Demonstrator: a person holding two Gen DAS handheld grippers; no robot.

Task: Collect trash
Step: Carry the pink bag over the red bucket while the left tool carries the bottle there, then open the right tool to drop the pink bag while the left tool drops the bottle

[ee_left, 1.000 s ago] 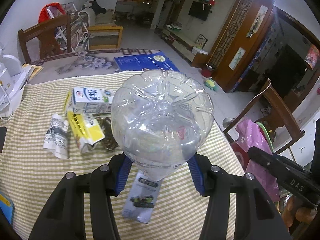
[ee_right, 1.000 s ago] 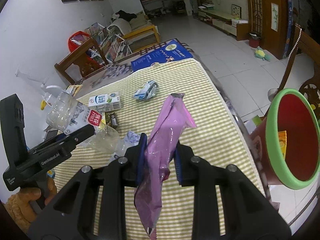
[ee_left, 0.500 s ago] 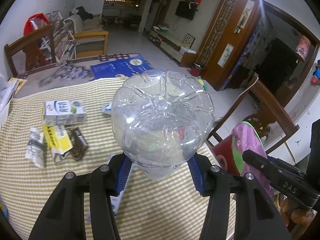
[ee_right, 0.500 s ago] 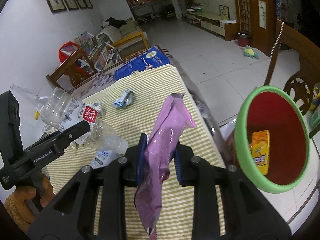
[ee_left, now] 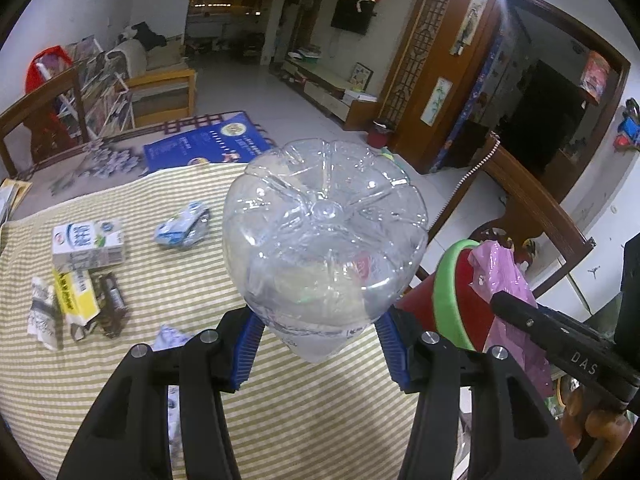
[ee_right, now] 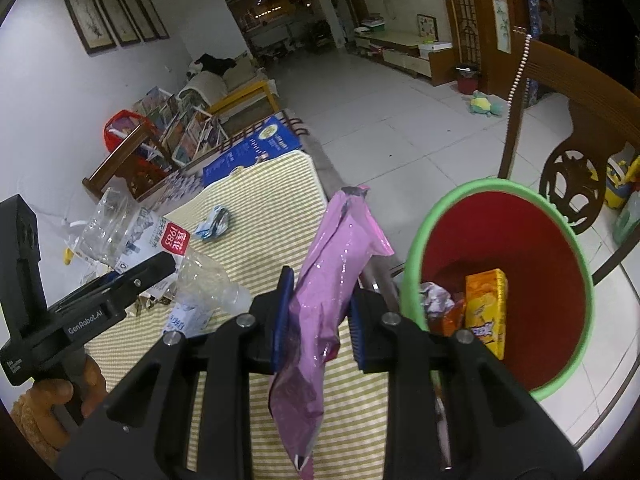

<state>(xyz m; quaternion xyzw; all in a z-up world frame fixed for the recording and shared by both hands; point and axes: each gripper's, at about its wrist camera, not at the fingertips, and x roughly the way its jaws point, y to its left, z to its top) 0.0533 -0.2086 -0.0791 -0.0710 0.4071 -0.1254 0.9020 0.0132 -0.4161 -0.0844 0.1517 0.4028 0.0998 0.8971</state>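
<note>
Left wrist view, left to right: a crumpled white wrapper (ee_left: pixel 42 312), a yellow carton (ee_left: pixel 76 294) and a brown wrapper (ee_left: pixel 112 300) lie together near the left edge of the striped tablecloth (ee_left: pixel 320 420); beyond them lies a milk carton (ee_left: pixel 86 244), and farther right a crushed blue-and-white pack (ee_left: pixel 182 226). The left gripper (ee_left: pixel 318 346) is clamped on a clear plastic bottle (ee_left: pixel 324 248), whose long axis runs forward along the fingers, base outward. Right of it stands the red bin (ee_left: pixel 436 308) with its green rim, off the table's right edge. Right wrist view: the right gripper (ee_right: pixel 316 312) is clenched on a pink plastic bag (ee_right: pixel 320 304), which stands up between the fingers and hangs below them. The bin's mouth (ee_right: pixel 496 240) opens just to the right of this gripper and somewhat below it, an orange box (ee_right: pixel 486 308) and other scraps already inside. The right hand appears the nearer to the bin; a short shift rightward would likely carry the bag over the rim. Nothing stands between bag and bin, though the table edge and a wooden chair (ee_right: pixel 580 120) lie close by, and the bag's hanging tail may catch the rim.
</note>
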